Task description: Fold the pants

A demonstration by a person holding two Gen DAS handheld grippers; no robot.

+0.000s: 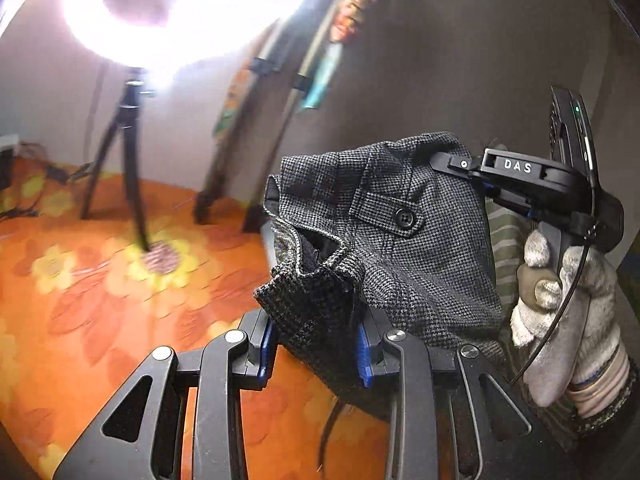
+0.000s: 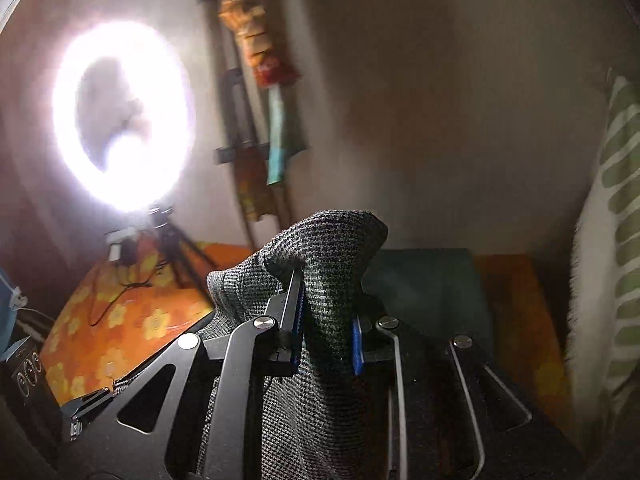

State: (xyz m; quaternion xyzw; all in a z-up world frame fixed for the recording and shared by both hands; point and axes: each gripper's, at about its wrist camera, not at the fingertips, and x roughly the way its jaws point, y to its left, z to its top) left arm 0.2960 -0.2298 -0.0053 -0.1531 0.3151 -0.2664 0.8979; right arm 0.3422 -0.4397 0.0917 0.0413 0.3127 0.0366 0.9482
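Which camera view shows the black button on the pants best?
The left wrist view: the black button sits sharp on the pants. The right wrist view shows only bunched cloth, no button.

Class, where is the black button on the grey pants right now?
In the left wrist view, the button sits centre-right on a tab of the lifted pants, above the left gripper and left of the right gripper.
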